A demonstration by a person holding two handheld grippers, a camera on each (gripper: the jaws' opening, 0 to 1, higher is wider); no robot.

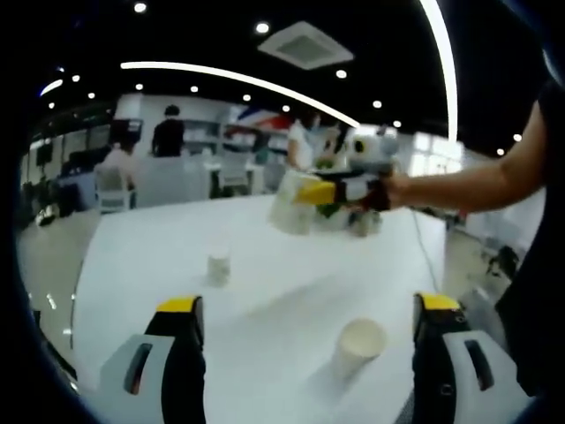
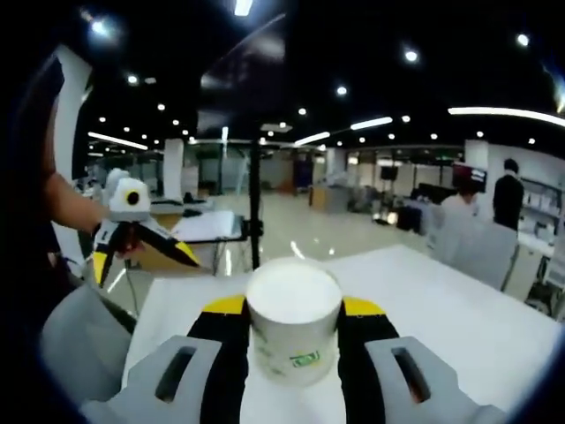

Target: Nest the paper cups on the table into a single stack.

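My right gripper [image 2: 293, 311] is shut on a white paper cup [image 2: 293, 329], mouth up, lifted above the white table [image 2: 441, 300]. In the left gripper view that right gripper [image 1: 306, 198] comes in from the right with the cup [image 1: 290, 208] held over the table's far side. My left gripper [image 1: 309, 322] stands open low over the near table [image 1: 150, 265]. An upright cup [image 1: 357, 346] stands ahead of it, close to its right jaw. A smaller-looking cup [image 1: 218, 266] stands farther off to the left. The left gripper [image 2: 144, 260] also appears at the left of the right gripper view, jaws spread.
A person's arm [image 1: 468, 187] reaches in from the right. Small blurred items [image 1: 362, 221] lie behind the held cup. A dark pole [image 2: 255, 203] stands beyond the table edge. People, chairs and desks [image 1: 168, 168] fill the office behind.
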